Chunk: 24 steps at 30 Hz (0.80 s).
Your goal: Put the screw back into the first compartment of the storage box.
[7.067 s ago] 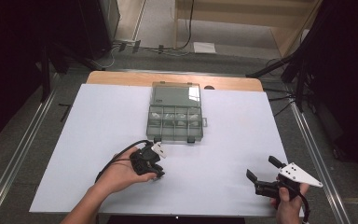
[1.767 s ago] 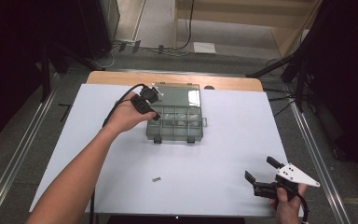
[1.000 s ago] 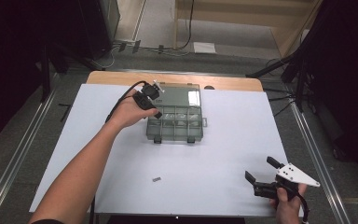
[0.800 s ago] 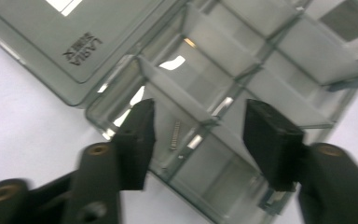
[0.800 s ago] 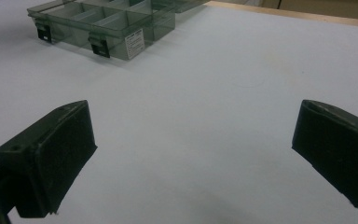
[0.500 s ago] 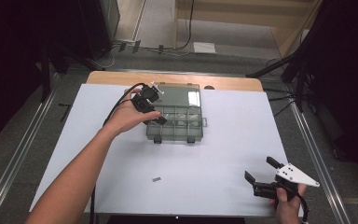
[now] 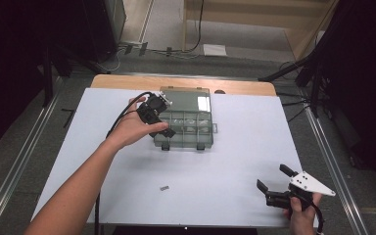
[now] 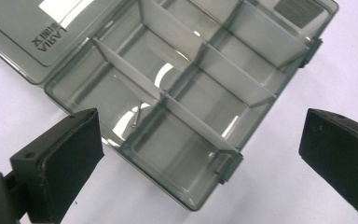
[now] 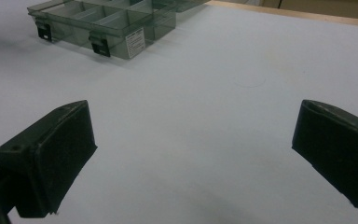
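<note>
A clear grey organizer box (image 7: 191, 128) lies open at the back middle of the white table, its lid (image 7: 186, 97) folded back. My left gripper (image 7: 168, 119) hovers over the box's left end. In the left gripper view its jaws have just been opening and stand wide apart above the compartments (image 8: 186, 98); this left gripper (image 8: 203, 140) has nothing between its jaws. A small screw (image 8: 137, 115) lies in one compartment beneath it. My right gripper (image 7: 273, 178) rests open near the table's front right corner. In its own view the right gripper (image 9: 191, 140) points across the bare sheet toward the box (image 9: 105, 23).
A small grey piece (image 7: 164, 188) lies alone on the white sheet near the front middle. The wooden table edge (image 7: 240, 85) shows behind the box. Metal rails run along both sides of the table, with cables on the floor beyond.
My left hand has drawn back slightly toward the near left at the box's left end. My right gripper has stayed where it was.
</note>
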Tool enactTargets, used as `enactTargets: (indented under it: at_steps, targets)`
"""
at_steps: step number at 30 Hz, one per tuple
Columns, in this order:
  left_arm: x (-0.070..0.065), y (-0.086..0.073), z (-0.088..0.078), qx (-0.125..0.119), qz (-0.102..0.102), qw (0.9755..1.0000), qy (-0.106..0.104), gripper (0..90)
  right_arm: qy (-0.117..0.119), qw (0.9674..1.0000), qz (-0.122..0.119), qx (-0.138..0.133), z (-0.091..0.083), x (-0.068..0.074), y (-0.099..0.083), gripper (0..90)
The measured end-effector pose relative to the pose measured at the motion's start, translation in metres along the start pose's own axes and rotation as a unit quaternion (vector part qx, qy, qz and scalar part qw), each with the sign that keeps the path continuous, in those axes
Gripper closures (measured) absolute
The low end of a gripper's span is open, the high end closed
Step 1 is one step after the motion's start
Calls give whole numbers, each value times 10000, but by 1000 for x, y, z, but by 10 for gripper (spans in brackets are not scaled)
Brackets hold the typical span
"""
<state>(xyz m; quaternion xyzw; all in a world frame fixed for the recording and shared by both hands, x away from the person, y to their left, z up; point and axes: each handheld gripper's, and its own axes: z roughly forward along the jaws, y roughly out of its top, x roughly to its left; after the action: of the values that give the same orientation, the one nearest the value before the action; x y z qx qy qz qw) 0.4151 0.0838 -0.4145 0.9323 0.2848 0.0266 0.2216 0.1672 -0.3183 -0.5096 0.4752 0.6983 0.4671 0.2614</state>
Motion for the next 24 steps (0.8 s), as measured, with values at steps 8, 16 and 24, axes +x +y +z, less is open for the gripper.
enactTargets:
  at_steps: [8,16,24]
  targets:
    - [-11,-10,1,44,74,10000,26,0,-7,10000,-29,-18,0,0,0,0]
    - [-22,-20,0,86,169,9998,35,0,-1,10000,-13,-6,0,1,0,0]
    - [-38,-31,0,143,330,9994,-9,0,-9,10000,-17,-8,0,1,0,0]
